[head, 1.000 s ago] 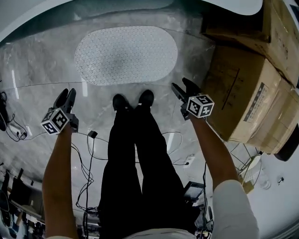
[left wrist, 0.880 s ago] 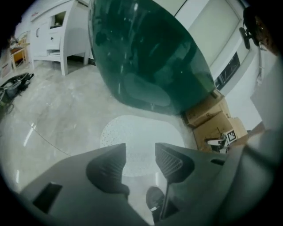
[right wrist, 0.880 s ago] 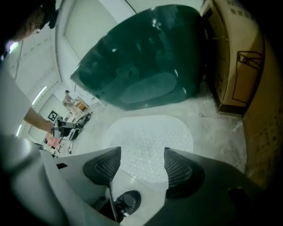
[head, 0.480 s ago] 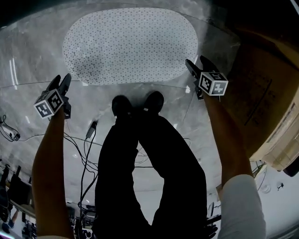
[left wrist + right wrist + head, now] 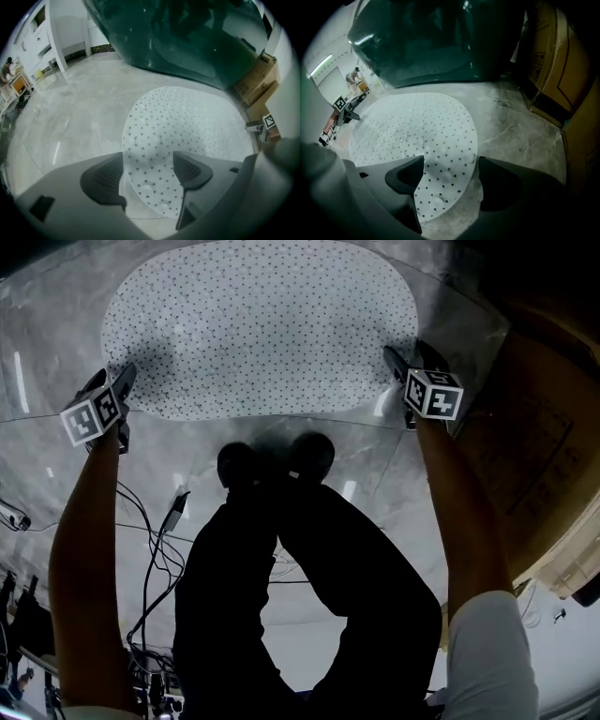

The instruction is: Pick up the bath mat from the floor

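Note:
The bath mat (image 5: 258,329) is a white oval with small dark dots, lying flat on the grey marble floor ahead of the person's shoes (image 5: 277,457). My left gripper (image 5: 112,378) is at the mat's left end and my right gripper (image 5: 405,354) at its right end. In the left gripper view the mat's (image 5: 187,126) rounded end lies between the left gripper's (image 5: 147,173) jaws, which are opening and clear of it. In the right gripper view the mat's (image 5: 412,126) end lies likewise between the right gripper's (image 5: 450,176) opening jaws, untouched.
Large cardboard boxes (image 5: 534,456) stand close on the right, also in the right gripper view (image 5: 562,70). A dark glossy tub-like body (image 5: 187,37) rises just beyond the mat. Cables (image 5: 159,540) trail on the floor behind the person's legs.
The head has dropped closer to the floor. Both grippers have moved forward from beside the shoes to the mat's two ends, and their jaws have spread wider.

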### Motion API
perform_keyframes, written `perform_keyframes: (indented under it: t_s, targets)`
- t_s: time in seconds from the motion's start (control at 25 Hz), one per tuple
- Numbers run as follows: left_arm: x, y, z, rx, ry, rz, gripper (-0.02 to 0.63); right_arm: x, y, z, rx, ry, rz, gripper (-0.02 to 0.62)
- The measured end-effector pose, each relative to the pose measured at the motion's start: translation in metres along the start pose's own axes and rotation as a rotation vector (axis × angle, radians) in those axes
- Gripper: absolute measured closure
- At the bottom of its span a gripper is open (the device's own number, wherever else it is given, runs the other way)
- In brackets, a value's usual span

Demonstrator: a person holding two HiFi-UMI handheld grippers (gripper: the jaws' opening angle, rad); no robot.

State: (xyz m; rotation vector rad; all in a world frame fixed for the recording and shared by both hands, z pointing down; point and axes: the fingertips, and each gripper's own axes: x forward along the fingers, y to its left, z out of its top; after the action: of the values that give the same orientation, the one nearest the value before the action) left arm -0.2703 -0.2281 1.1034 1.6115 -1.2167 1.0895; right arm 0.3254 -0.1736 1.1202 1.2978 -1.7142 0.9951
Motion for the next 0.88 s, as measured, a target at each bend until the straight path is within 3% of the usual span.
perform_keyframes:
  t_s: [0.16,0.28,0.48,0.52,0.56,0.6,0.64,0.76,0.88]
  targets:
    - [0.015,0.008,-0.008,-0.05,0.059,0.024,0.261,0.001,0.001,-0.002,-0.004,0.023,-0.022,0.245]
    - [0.018,0.006,-0.005,-0.05,0.052,0.028,0.261,0.002,-0.001,-0.003,0.017,0.025,-0.032,0.247]
    - [0.019,-0.009,-0.009,-0.076,0.025,0.025,0.39,0.001,0.0,-0.006,0.07,0.054,-0.051,0.26]
    - [0.018,-0.012,-0.008,-0.091,0.016,0.018,0.408,0.001,0.006,-0.004,0.07,0.054,-0.03,0.321]
    - [0.017,-0.016,-0.007,-0.102,0.013,0.002,0.423,0.001,0.016,-0.002,0.063,0.055,-0.003,0.446]
    - [0.016,-0.023,-0.006,-0.104,0.016,-0.022,0.504,0.001,0.024,0.0,0.06,0.054,0.017,0.528]
    - [0.015,-0.03,-0.004,-0.097,0.021,-0.047,0.566,0.0,0.029,0.001,0.078,0.046,0.023,0.537]
    - [0.001,-0.043,0.008,-0.097,-0.006,-0.091,0.561,-0.007,0.032,0.009,0.159,0.005,0.019,0.545]
    - [-0.02,-0.051,0.02,-0.119,-0.046,-0.124,0.563,-0.027,0.039,0.021,0.168,-0.034,0.049,0.548]
